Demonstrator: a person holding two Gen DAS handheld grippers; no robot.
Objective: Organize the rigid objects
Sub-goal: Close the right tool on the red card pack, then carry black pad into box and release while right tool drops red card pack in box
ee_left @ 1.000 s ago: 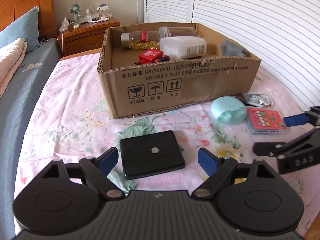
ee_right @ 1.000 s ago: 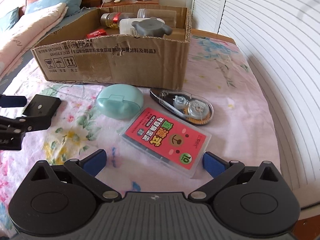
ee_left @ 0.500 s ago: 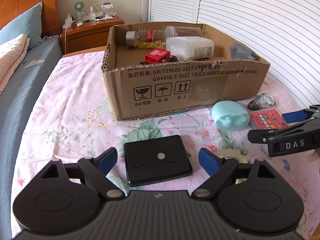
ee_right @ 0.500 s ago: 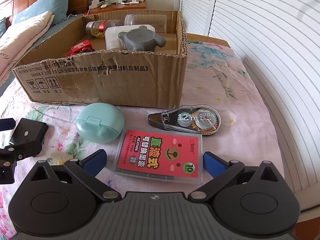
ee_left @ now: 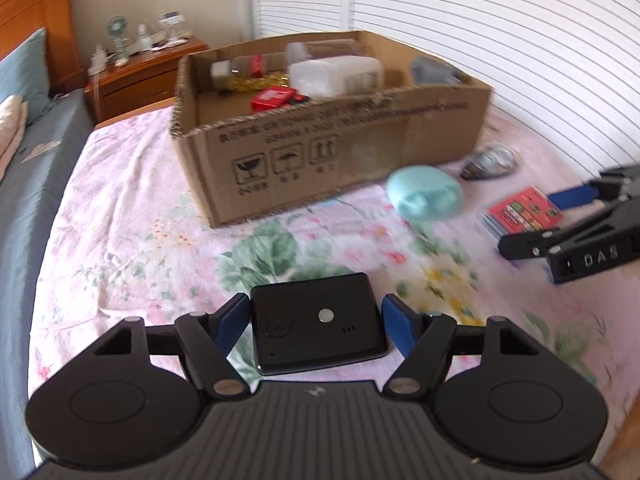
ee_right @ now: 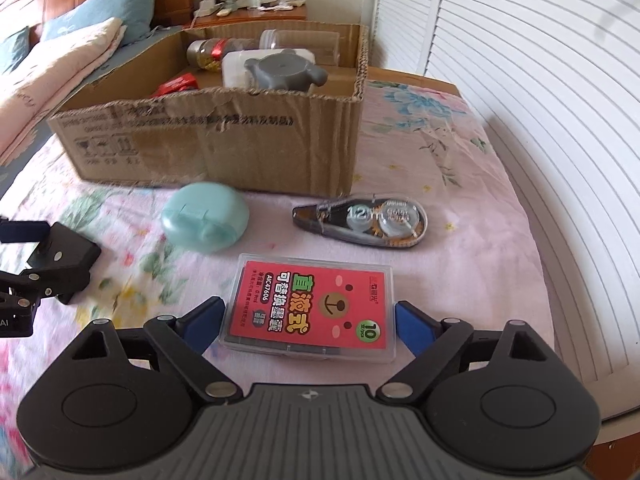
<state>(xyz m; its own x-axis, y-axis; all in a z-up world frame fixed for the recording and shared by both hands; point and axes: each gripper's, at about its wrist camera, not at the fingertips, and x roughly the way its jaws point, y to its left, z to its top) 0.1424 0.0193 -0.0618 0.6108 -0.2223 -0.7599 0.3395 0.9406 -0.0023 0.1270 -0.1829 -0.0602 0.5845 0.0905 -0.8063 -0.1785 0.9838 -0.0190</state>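
I have my left tool (ee_left: 314, 318) low over the bed (ee_left: 120, 216), its two blue fingers (ee_left: 232, 320) set wide on both sides of the black device (ee_left: 318, 324); the left one looks to touch the device's edge and the right one stands just beside it, so I judge the tool is open and not yet gripping. My right tool (ee_right: 306, 320) is in the same posture around the red refill case (ee_right: 310, 308): the fingers stand just outside its short sides, spread, holding nothing yet. I place each tool like this because both things are flat and lie on a soft sheet, so I think a grip across the narrow sides is the safest way to lift them. Both lie in front of the cardboard box (ee_right: 224, 148), near to it, which I take as the place where the rigid things go. Inside the box I see already a clear bottle with yellow content (ee_left: 248, 74), a white bottle (ee_left: 336, 76), a small red pack (ee_left: 274, 98), a clear jar (ee_right: 300, 44) and a grey lobed lid (ee_right: 286, 70). Outside, on the bed, a mint case (ee_right: 206, 216) lies almost against the box wall, and a correction tape (ee_right: 362, 220) lies beside it, apart from the refill case. These two wait for later, in my judgement.
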